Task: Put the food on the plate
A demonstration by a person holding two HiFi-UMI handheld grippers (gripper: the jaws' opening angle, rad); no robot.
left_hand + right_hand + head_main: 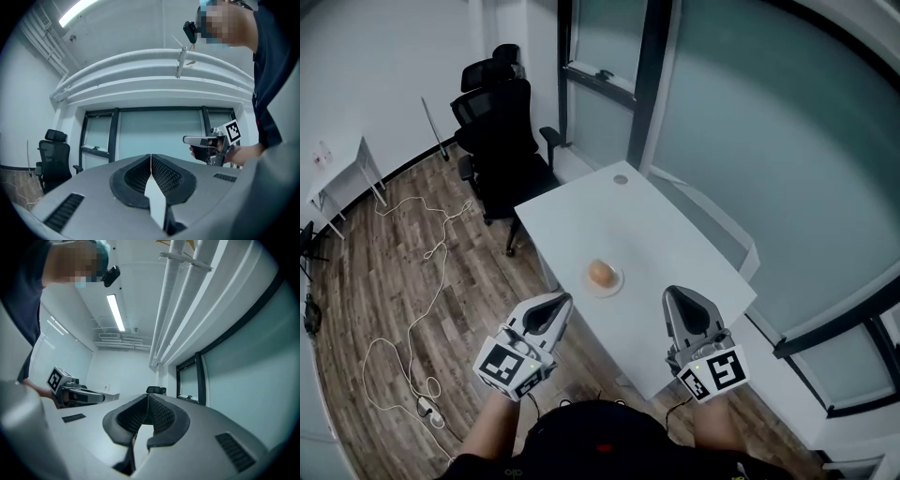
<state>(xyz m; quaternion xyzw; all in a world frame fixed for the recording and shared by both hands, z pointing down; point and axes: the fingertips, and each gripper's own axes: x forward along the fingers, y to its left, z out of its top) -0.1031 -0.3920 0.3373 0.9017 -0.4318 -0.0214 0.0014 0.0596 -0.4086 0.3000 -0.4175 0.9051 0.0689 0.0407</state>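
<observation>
Only the head view showed the brown food [600,273] on the plate [617,284], by the near edge of the tabletop [609,216]; the gripper views pointed upward. The left gripper [150,158] and the right gripper [147,397] each had jaws pressed together, empty.

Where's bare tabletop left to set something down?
Most of the table is bare: the far stretch between the plate and the round hole, and the strip from the plate to the right edge. Only the plate, with the food on it, takes space, close to the left edge.
</observation>
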